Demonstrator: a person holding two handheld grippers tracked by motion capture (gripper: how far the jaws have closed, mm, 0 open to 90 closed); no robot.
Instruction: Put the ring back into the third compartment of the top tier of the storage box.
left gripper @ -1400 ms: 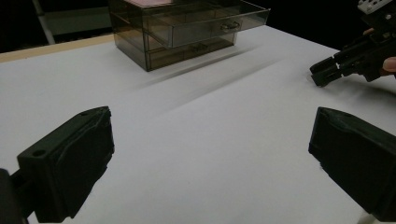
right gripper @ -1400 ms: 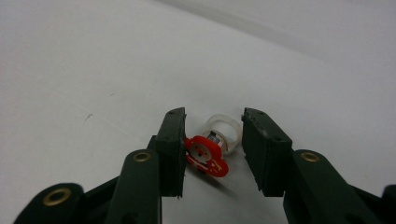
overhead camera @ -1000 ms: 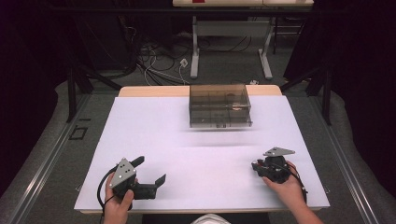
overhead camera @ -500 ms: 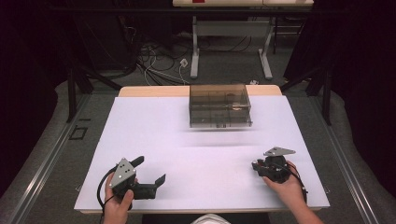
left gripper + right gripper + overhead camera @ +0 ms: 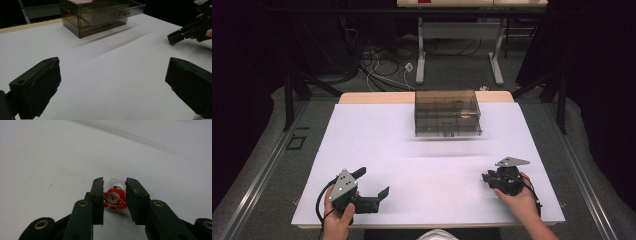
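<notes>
White tabletop (image 5: 50,157), small Santa ring (image 5: 115,199) pinched between right gripper (image 5: 115,195) fingers (image 5: 98,195), closed on it.

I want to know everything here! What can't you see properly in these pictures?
- Small red-and-white Santa figure with clear base: in the right gripper view the right tool covers its sides; too small in the high view.
- Smoky see-through plastic drawer box: contents too small in the high view; top cut off in the left gripper view.
- Left tool: jaw tips cut off in the left gripper view.
</notes>
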